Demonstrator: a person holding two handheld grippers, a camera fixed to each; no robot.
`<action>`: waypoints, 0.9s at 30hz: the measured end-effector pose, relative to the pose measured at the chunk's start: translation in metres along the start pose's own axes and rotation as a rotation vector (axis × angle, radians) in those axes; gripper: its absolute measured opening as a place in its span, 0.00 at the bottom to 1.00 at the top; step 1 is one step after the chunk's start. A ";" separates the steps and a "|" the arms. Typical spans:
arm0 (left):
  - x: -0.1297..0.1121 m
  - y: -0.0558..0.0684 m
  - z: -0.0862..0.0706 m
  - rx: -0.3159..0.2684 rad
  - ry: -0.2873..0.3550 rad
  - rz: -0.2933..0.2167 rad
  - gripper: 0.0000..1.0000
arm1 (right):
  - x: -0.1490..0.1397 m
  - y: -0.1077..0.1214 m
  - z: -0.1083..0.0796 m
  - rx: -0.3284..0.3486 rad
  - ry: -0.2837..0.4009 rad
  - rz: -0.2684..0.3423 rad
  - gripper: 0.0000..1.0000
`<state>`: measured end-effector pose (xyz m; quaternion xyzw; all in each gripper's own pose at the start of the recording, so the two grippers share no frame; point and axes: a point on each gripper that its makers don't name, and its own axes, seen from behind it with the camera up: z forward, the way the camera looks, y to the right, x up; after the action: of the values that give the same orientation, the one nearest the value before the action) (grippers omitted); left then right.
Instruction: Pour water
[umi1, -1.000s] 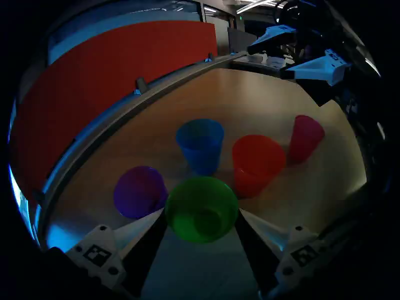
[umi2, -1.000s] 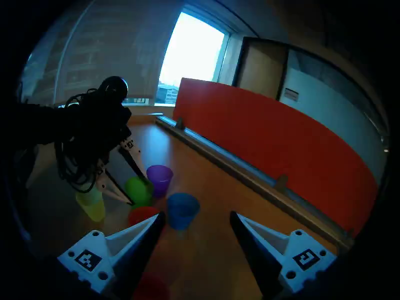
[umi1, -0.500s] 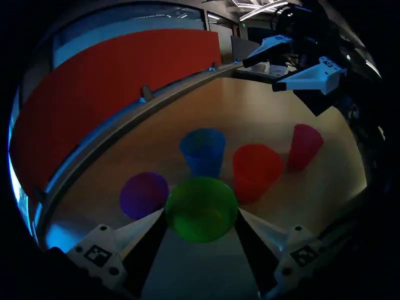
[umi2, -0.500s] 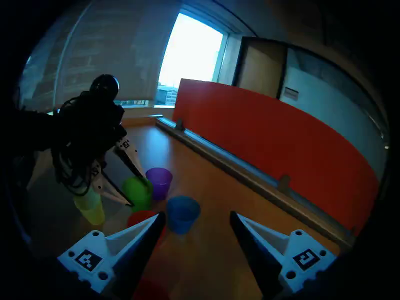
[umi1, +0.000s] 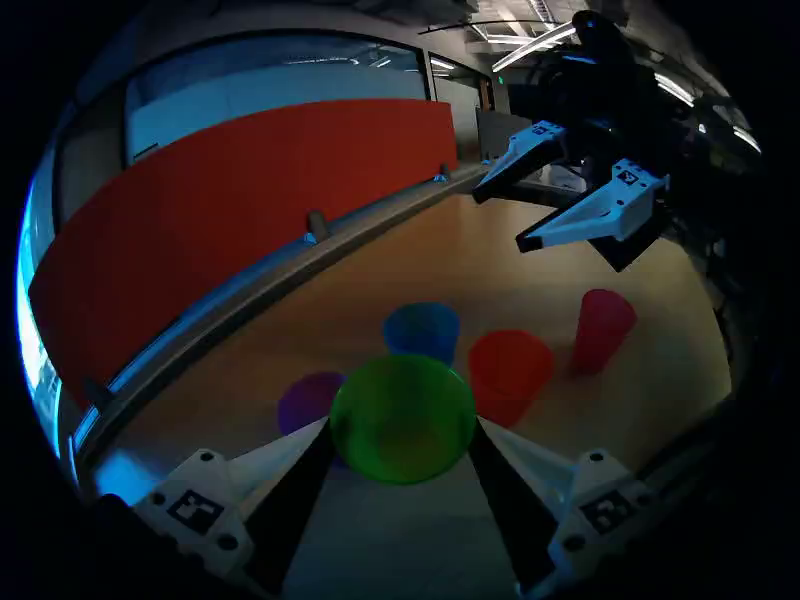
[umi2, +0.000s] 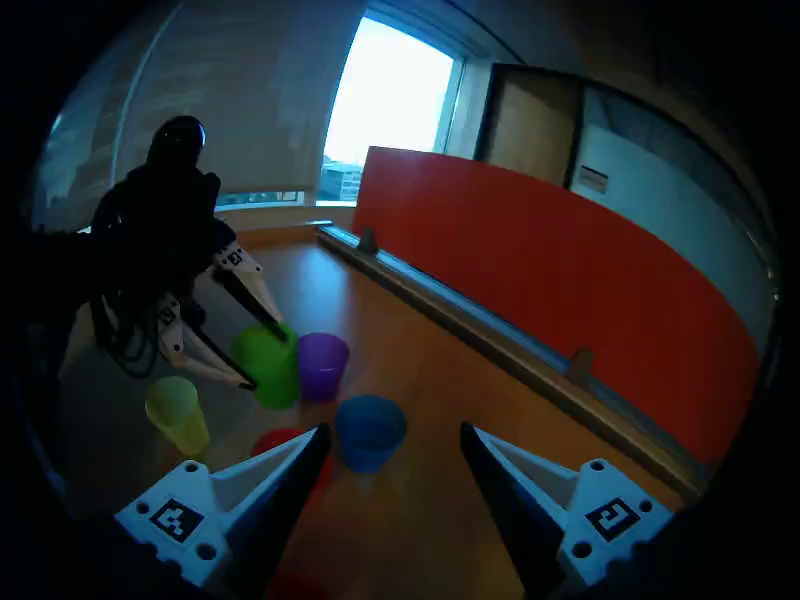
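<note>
Left gripper (umi1: 400, 430) clamped the green cup (umi1: 403, 400) between both fingers, upright. Blue cup (umi1: 421, 330) lay straight ahead of it and red cup (umi1: 508, 365) ahead-right, both near. Right gripper (umi1: 500, 220) hung wide open, empty, above the pink cup (umi1: 600, 330), farther off.

The left gripper (umi1: 400, 430) was built with two white, wedge-shaped fingers (umi1: 265, 470) that were lined in black on their inner faces. A square black-and-white marker (umi1: 192, 508) was printed near each finger's base, and small dark screws (umi1: 205, 457) were set beside it. The right gripper (umi2: 393, 430) was made the same way, white fingers and markers included. In the right gripper view, the left gripper's black body (umi2: 165, 215) was topped by a rounded knob (umi2: 180, 132), and dark cables (umi2: 120, 335) were looped below it.
</note>
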<state>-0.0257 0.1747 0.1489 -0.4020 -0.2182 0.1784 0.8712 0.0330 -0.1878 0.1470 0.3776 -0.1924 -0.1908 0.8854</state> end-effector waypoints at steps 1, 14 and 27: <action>0.001 0.000 -0.002 0.004 0.007 -0.002 0.88 | -0.001 0.000 0.002 0.006 -0.009 -0.003 1.00; 0.009 0.003 -0.025 0.015 0.031 0.007 0.88 | -0.017 -0.007 0.035 0.122 -0.124 -0.103 1.00; 0.003 -0.001 -0.032 0.022 0.029 0.006 0.88 | -0.031 -0.007 0.063 0.217 -0.203 -0.153 1.00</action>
<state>-0.0061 0.1562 0.1317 -0.3957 -0.2024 0.1776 0.8780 -0.0251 -0.2152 0.1765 0.4631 -0.2710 -0.2731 0.7984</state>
